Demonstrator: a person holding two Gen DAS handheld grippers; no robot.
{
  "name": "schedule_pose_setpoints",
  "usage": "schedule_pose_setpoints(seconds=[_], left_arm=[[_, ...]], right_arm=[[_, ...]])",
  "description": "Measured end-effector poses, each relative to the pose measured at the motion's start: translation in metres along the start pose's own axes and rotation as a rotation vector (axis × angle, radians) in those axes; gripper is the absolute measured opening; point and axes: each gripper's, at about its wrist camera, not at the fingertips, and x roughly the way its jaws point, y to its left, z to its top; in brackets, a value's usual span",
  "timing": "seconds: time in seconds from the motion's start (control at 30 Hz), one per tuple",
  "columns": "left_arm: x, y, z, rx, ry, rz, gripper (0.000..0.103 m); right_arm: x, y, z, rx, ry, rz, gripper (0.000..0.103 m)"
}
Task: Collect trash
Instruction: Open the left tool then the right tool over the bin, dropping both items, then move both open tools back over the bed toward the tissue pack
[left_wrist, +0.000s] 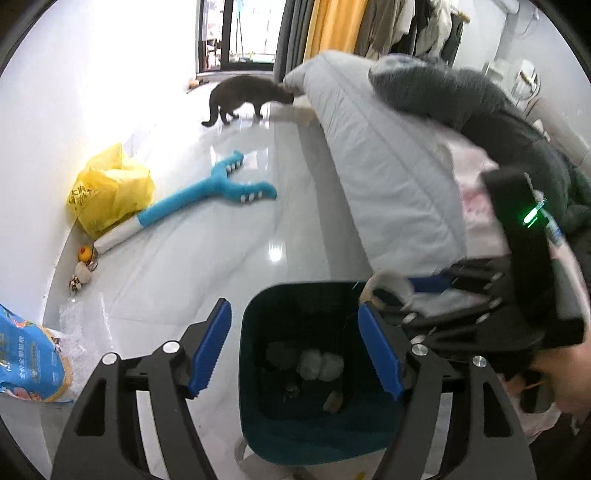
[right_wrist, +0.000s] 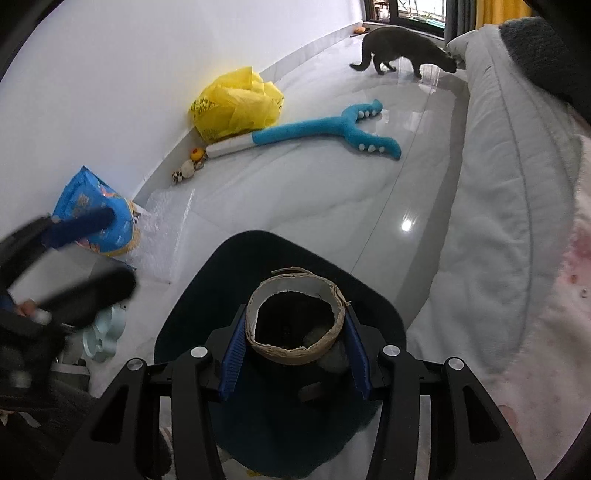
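A dark teal trash bin (left_wrist: 258, 373) stands on the white floor beside the bed, with crumpled tissues (left_wrist: 319, 365) at its bottom. My left gripper (left_wrist: 293, 314) hangs over the bin, open, with nothing between its blue pads. My right gripper (right_wrist: 295, 321) is shut on a cardboard tape roll core (right_wrist: 295, 354), held above the bin (right_wrist: 207, 295) mouth. In the left wrist view the same roll (left_wrist: 388, 291) shows over the bin's right rim, in the right gripper (left_wrist: 424, 295). The left gripper's blue pad (right_wrist: 81, 225) appears blurred at the left of the right wrist view.
A bed with a grey duvet (left_wrist: 388, 177) runs along the right. On the floor lie a yellow plastic bag (left_wrist: 110, 192), a blue plush toy (left_wrist: 207, 195), a blue food bag (left_wrist: 29, 362), bubble wrap (left_wrist: 85, 321) and small toys (left_wrist: 85, 258). A grey cat (left_wrist: 247, 96) stands far back.
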Motion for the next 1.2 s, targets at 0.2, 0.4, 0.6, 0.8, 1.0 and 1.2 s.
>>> schedule_pose_setpoints(seconds=[0.2,0.4,0.6,0.8,1.0,1.2], left_arm=[[-0.021,0.000,0.009,-0.021,-0.091,0.011,0.077],[-0.037,0.007,0.018,-0.056,-0.165,0.034,0.080],[-0.061,0.004,0.032,-0.080,-0.267,0.034,0.088],[-0.080,-0.010,0.046,-0.067,-0.334,0.044,0.097],[-0.087,-0.034,0.054,-0.043,-0.374,0.048,0.097],[-0.088,-0.066,0.062,-0.016,-0.383,0.028,0.098]], right_arm=[[0.016,0.008,-0.002,-0.027,0.064,0.002,0.050],[0.026,0.019,-0.009,-0.084,0.120,-0.040,0.051],[0.023,0.022,-0.015,-0.115,0.144,-0.036,0.057],[0.005,0.024,-0.018,-0.126,0.118,-0.009,0.072],[-0.028,0.019,-0.018,-0.122,0.042,0.005,0.074],[-0.065,0.002,-0.017,-0.103,-0.063,-0.007,0.075]])
